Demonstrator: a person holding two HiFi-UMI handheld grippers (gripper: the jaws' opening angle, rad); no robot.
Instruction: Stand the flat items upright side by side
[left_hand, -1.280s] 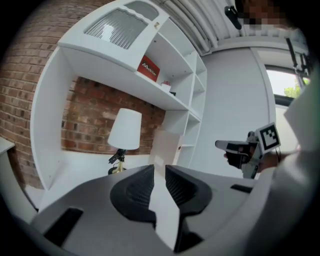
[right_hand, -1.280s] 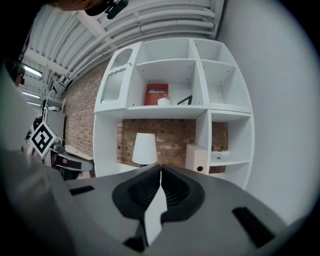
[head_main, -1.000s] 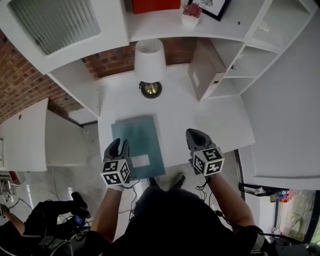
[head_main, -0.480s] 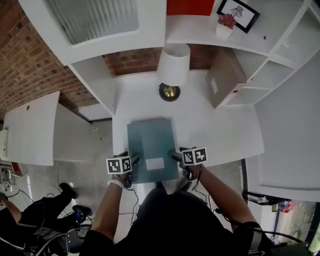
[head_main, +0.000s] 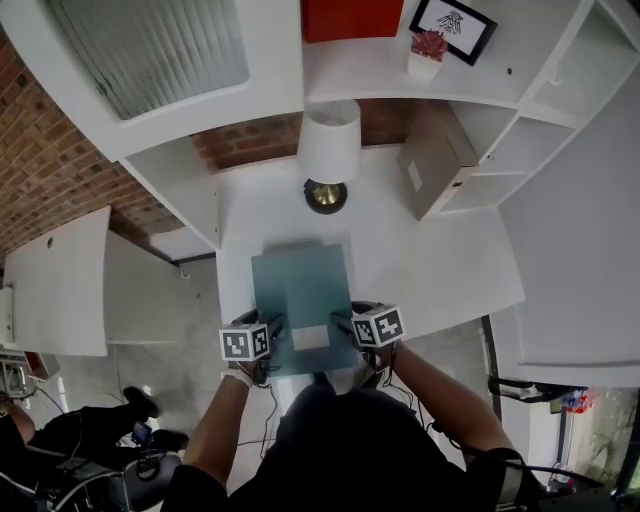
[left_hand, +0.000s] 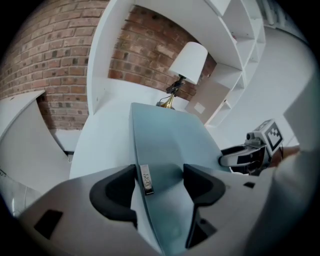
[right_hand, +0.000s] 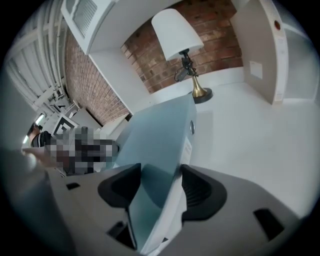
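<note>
A teal binder (head_main: 300, 285) lies flat on the white desk (head_main: 440, 270), its near end at the front edge. My left gripper (head_main: 272, 325) reaches over the binder's near left edge. In the left gripper view its jaws (left_hand: 160, 175) stand wide, with the binder (left_hand: 170, 140) between them and slack on the upper side. My right gripper (head_main: 340, 322) is at the near right edge, on the white spine. Its jaws (right_hand: 161, 172) are closing, and the pads lie against both sides of the binder (right_hand: 160, 135).
A lamp with a white shade (head_main: 328, 150) stands behind the binder at the back of the desk. A beige box file (head_main: 430, 160) stands upright at the back right beside white shelf cubbies (head_main: 500, 130). A brick wall (head_main: 250, 140) closes the back.
Both grippers dropped from above the desk's front edge to the binder's near corners. Their jaws, shut a second ago, now straddle the binder's two side edges.
</note>
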